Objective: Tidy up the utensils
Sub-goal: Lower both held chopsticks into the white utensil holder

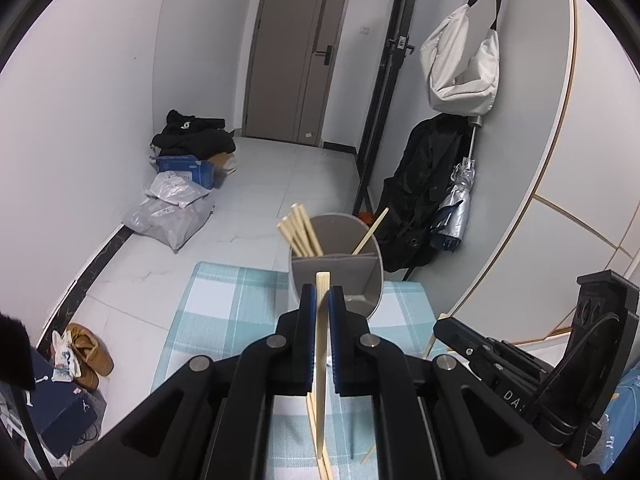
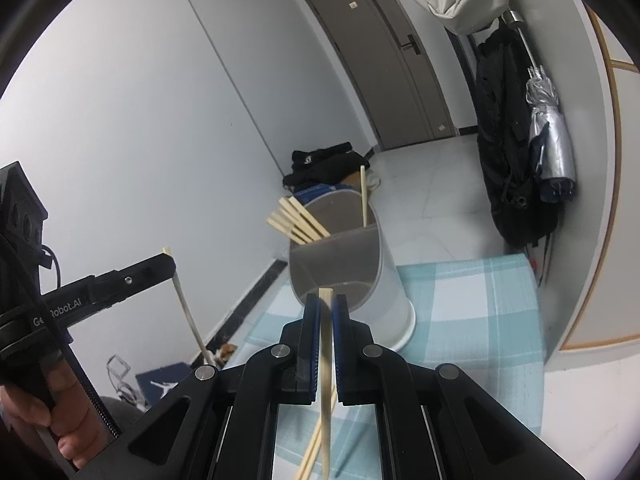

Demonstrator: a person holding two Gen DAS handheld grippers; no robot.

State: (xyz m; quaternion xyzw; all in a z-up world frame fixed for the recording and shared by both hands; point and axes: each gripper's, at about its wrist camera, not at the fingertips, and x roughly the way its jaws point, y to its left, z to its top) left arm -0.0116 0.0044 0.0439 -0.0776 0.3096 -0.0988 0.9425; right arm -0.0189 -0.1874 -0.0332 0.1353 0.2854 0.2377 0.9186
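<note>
Left gripper (image 1: 323, 294): jaws clamped on a chopstick (image 1: 321, 344), stick upright between the pads, top end just proud of the fingertips, lower end hanging below the jaws toward the cloth (image 1: 224, 308).

Right gripper (image 2: 326, 306): jaws likewise clamped on a second chopstick (image 2: 326, 344), near upright, lower end trailing down and slightly left. Further loose sticks (image 2: 314, 446) lying on the cloth beneath.

Holder (image 1: 336, 264): grey cylinder standing on the checked cloth, directly ahead of and below both grippers, split by a divider into compartments. Far left compartment: bundle of chopsticks (image 1: 298, 230) leaning left. Far right compartment: single stick (image 1: 370, 232) leaning right. Near compartment: appears empty, though its floor is partly hidden.

Governing relation: holder mouth straight ahead along each gripper's pointing line; held sticks standing almost vertical, long axis roughly parallel to the holder's axis. Little reorientation needed, judged from that; mainly forward travel, then descent so the lower tip clears the near rim.

Proximity: in the left view, rim directly behind the fingertips; in the right view, likewise close. Nearer hand: cannot tell with confidence. Right gripper body visible low right in the left view, left gripper low left in the right view, so the two sit side by side.

Risk, as a judgement: lower tip catching the near rim and tipping the holder.
</note>
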